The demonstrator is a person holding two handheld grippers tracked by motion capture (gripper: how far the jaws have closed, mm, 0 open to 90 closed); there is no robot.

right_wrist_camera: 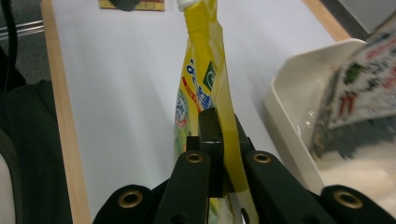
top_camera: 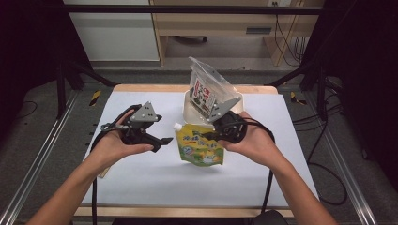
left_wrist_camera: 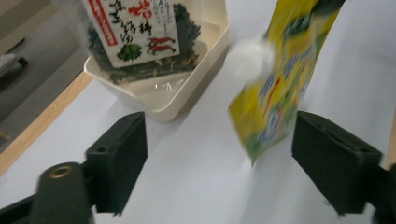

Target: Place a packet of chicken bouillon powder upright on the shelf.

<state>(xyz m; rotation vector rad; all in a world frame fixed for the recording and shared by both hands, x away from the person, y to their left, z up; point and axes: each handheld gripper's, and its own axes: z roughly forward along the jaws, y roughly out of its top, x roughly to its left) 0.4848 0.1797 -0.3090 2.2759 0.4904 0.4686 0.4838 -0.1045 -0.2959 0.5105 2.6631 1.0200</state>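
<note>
Fingers of my right gripper are clamped tight on the edge of the yellow pouch, which stands upright on the white table with its white cap at the top corner. My left gripper sits just beside the pouch with its fingers spread wide and nothing pressed between them; in the left gripper view the pouch hangs in front of the right-hand jaw, free of both.

As I judge it, the pouch is already gripped, and the job left is carrying it to the cream tub just behind and setting it in, then letting go. A clear bag of dark dried greens already stands in that tub, so space beside it may be tight.

Counting up: one yellow pouch, one tub, one bag inside it, two grippers. Near the table's far edge, the right gripper view shows a small yellow marker.
</note>
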